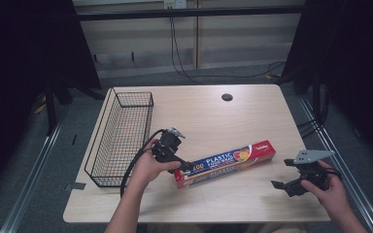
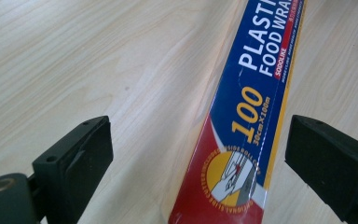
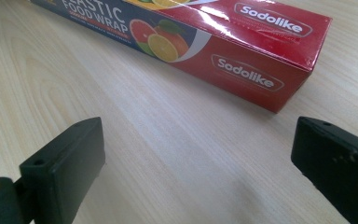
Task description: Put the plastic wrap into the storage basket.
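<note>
A long red and blue box of plastic food wrap (image 1: 226,163) lies slantwise on the wooden table (image 1: 252,121), near its front. My left gripper (image 1: 183,168) is open at the box's left end. In the left gripper view the box (image 2: 247,140) runs up between the two spread jaws of that gripper (image 2: 198,149), nearer the right jaw, and neither pad touches it. My right gripper (image 1: 281,173) is open and holds nothing, a short way to the right of the box's red end. In the right gripper view that red end (image 3: 256,51) lies beyond the jaws of the gripper (image 3: 198,149).
A black wire basket (image 1: 121,136) with nothing in it stands along the table's left side, just left of my left hand. A dark cable hole (image 1: 227,97) sits near the back edge. Bare wood lies between the box and the front edge.
</note>
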`<state>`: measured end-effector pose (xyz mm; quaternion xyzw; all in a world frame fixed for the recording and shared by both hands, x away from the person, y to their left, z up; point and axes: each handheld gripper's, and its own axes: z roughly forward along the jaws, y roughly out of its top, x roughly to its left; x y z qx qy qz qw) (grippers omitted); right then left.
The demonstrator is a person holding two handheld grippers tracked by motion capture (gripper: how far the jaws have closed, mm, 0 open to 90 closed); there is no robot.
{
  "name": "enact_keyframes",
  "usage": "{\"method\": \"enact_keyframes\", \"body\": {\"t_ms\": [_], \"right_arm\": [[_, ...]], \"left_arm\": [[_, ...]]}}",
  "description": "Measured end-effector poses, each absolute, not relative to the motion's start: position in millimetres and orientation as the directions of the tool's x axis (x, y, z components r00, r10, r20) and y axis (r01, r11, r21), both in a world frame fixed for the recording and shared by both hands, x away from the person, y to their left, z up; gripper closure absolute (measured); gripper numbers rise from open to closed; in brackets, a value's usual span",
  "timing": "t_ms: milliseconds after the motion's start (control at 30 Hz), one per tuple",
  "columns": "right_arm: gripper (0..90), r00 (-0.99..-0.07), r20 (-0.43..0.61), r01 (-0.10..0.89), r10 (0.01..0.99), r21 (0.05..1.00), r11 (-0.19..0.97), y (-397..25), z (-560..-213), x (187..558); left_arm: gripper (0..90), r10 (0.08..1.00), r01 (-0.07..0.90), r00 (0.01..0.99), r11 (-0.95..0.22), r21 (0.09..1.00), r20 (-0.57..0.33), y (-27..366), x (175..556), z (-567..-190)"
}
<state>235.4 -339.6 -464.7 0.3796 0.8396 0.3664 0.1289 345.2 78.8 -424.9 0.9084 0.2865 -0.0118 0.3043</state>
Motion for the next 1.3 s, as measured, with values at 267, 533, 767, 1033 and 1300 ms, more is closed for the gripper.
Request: {"method": "enact_keyframes", "body": {"t_ms": [267, 533, 767, 1033, 1300], "right_arm": [[2.7, -0.689, 0.061, 0.535, 0.722, 0.715, 0.450, -337.2, -464.4, 238.2], [2.7, -0.697, 0.060, 0.526, 0.715, 0.720, 0.453, -335.9, -465.2, 239.0], [2.8, -0.694, 0.059, 0.532, 0.718, 0.713, 0.456, -337.3, -465.1, 237.8], [2.8, -0.694, 0.063, 0.531, 0.717, 0.716, 0.452, -338.8, -464.7, 237.0], [3.0, -0.696, 0.066, 0.531, 0.715, 0.717, 0.452, -339.2, -465.3, 237.4]], "left_arm": [[6.8, 0.477, 0.502, 0.855, -0.666, 0.551, -0.203, 55.5, 347.9, -425.5], [4.4, 0.441, 0.478, 0.872, -0.675, 0.561, -0.212, 30.5, 352.7, -423.0], [4.4, 0.428, 0.459, 0.883, -0.704, 0.542, -0.191, 9.3, 355.0, -423.1], [6.2, 0.410, 0.455, 0.888, -0.718, 0.527, -0.208, -8.4, 358.4, -429.9], [7.0, 0.387, 0.441, 0.897, -0.738, 0.511, -0.214, -22.7, 361.1, -436.8]]}}
